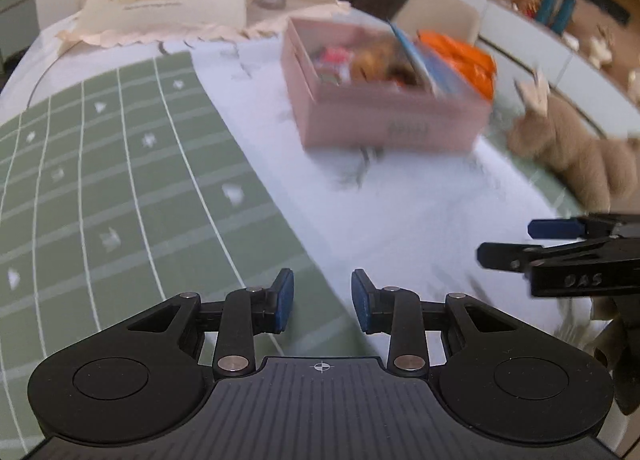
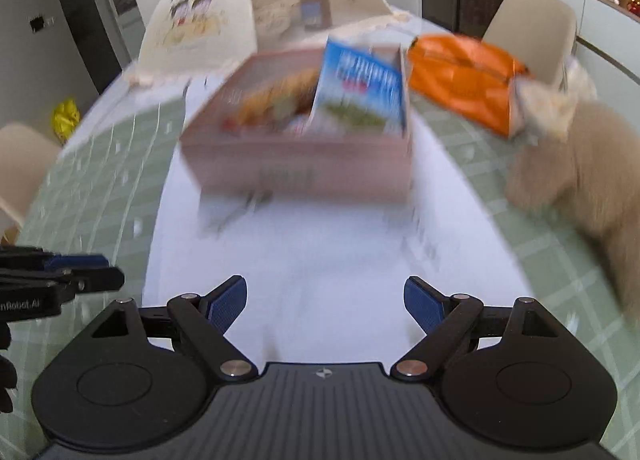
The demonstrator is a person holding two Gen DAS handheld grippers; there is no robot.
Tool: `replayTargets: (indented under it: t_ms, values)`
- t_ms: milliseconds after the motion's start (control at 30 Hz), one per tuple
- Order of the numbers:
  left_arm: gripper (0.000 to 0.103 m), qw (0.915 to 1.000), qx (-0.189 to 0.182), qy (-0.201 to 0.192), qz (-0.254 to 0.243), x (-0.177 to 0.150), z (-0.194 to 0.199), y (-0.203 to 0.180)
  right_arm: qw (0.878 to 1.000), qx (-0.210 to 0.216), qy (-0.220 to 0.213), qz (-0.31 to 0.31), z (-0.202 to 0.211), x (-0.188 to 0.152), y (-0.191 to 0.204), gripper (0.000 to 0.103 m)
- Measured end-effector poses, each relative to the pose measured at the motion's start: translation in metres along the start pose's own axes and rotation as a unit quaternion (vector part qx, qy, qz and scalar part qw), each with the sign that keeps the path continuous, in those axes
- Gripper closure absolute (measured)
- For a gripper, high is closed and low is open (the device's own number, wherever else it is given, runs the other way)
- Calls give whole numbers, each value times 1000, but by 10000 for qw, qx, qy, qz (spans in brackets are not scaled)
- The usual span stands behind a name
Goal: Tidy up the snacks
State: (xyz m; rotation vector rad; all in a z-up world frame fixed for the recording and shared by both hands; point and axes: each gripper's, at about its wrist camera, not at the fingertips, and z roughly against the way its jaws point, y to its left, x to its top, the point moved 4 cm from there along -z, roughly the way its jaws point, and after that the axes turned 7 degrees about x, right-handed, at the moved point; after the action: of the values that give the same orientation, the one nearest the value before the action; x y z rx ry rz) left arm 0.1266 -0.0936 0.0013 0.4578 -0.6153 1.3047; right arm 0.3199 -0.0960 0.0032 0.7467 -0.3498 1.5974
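Right, both grippers empty: left gripper [image 1: 322, 302] part spread, right gripper [image 2: 326, 306] wide. Box [image 2: 296, 175] frame centre, orange bag [image 2: 460, 79] upper right. I'd aim right at bag, slowly.

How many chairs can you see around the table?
2 show clearly in the right wrist view: one beige chair at the far right side of the table, beyond the orange bag, and another chair at the left edge. More may be hidden.
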Motion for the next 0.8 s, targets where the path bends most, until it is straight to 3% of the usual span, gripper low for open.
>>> replayTargets:
  t_ms: [100,200,333,400,600,733,800]
  values:
    - [66,9991,287,-252,-208,-19,4,-13,9993,-179,208,244,-8,-27,11,15]
    - [62,9983,343,-430,-171,-26,6,-22,9978,-297,-52,585,-4,-39,23,16]
    - [52,9957,544,-733,-184,-34,6,-32,9986,-415,-255,211,-3,-48,17,7]
    - [52,9937,695,-866,-174,-38,6,-37,9976,-602,-338,54,-5,-51,12,0]
    - [53,9862,1010,-1300,-153,-50,8,-47,9958,-632,-653,62,-6,-55,7,0]
    - [54,9872,919,-1301,-67,-49,8,-44,9927,-524,-1058,247,-4,-64,6,0]
    - [54,9870,914,-1317,-84,-49,7,-44,9926,-525,-1063,247,-4,-64,7,0]
